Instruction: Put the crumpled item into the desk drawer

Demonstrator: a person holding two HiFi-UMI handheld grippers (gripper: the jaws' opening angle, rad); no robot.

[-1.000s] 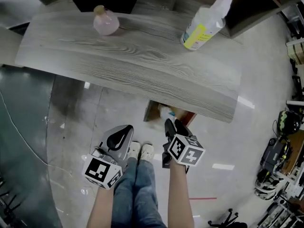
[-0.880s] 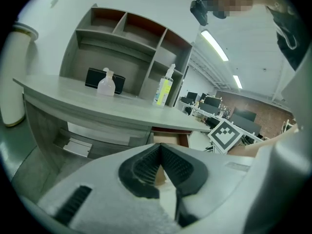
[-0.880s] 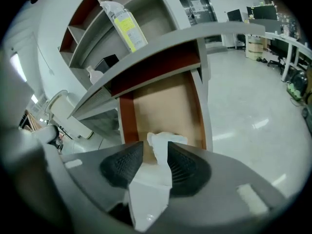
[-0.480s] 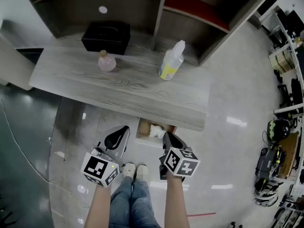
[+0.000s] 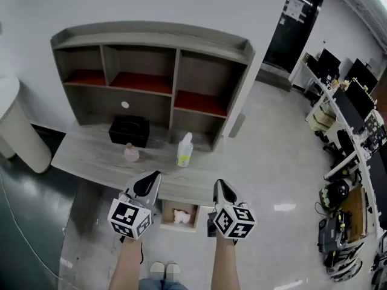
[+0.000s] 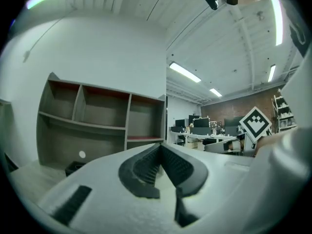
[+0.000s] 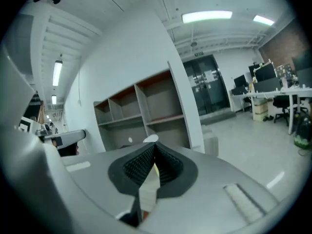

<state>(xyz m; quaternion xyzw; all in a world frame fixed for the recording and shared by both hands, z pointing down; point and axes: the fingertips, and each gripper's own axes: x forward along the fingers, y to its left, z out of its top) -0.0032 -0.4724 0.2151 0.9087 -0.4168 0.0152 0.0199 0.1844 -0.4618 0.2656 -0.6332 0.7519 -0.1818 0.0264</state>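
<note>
The white crumpled item (image 5: 180, 215) lies inside the open desk drawer (image 5: 165, 217), which sticks out under the front edge of the grey wooden desk (image 5: 84, 157). My left gripper (image 5: 148, 183) hovers just left of the drawer, shut and empty, and its own view shows the ribbed pads (image 6: 146, 165) meeting at the tip of the left gripper (image 6: 160, 147). On the drawer's other side, my right gripper (image 5: 222, 190) is also shut on nothing. Seen in its own view, the right gripper (image 7: 155, 147) has its jaws pressed together.
On the desk stand a black box (image 5: 129, 130), a pink bottle (image 5: 130, 153) and a white spray bottle (image 5: 184, 150), below a shelf unit (image 5: 151, 71) with red-lined compartments. A white rounded object (image 5: 21, 132) sits at left. Office desks with monitors (image 5: 351, 95) fill the right.
The head view has swung up and back, so the whole shelf unit now shows. Both grippers have drawn back from the drawer. The right jaws have closed; the crumpled item stays in the drawer.
</note>
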